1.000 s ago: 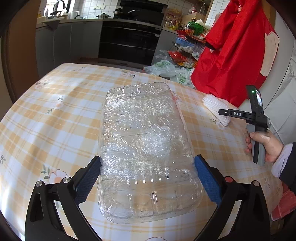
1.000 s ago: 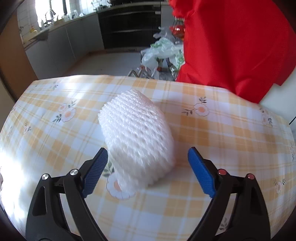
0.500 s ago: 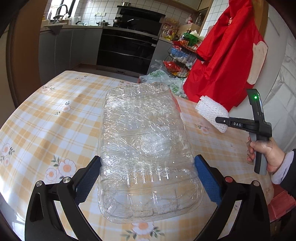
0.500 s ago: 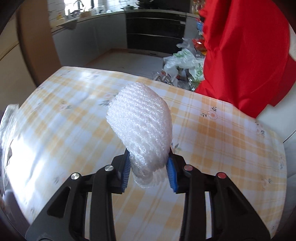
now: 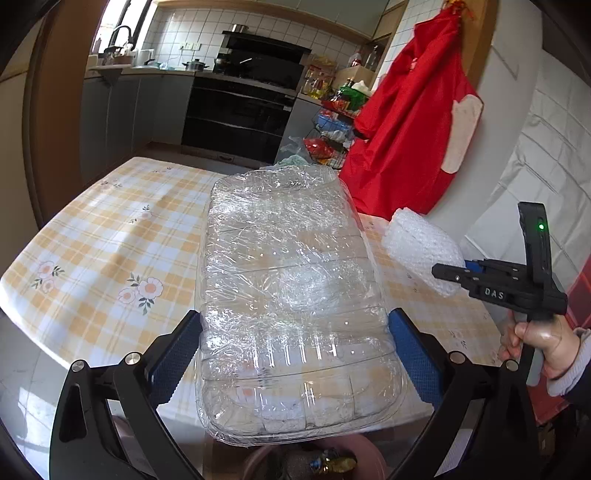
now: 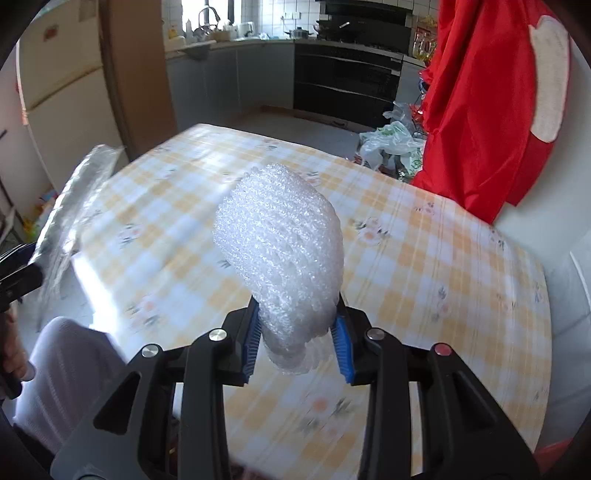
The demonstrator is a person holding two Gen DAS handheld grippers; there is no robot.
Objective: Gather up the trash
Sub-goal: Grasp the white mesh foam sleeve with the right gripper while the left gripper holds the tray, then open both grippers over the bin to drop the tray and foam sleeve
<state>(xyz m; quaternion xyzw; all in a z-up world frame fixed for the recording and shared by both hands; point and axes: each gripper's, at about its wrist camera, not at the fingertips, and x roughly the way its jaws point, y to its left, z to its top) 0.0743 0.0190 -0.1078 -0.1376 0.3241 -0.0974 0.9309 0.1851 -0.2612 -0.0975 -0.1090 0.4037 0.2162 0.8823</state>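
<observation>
A home kitchen: grey cabinets (image 5: 122,110) run under a tiled wall (image 5: 207,33), a black built-in oven (image 5: 240,110) and hood, a sink tap (image 5: 120,33) by the window, a checked-cloth dining table (image 5: 110,236), a fridge (image 6: 62,74).

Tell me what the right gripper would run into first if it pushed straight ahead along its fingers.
Probably the checked tablecloth. The right gripper is shut on the white foam net and points down over the table, so the net's far end would likely touch the cloth first. Nothing else shows ahead; depth is unclear.
</observation>
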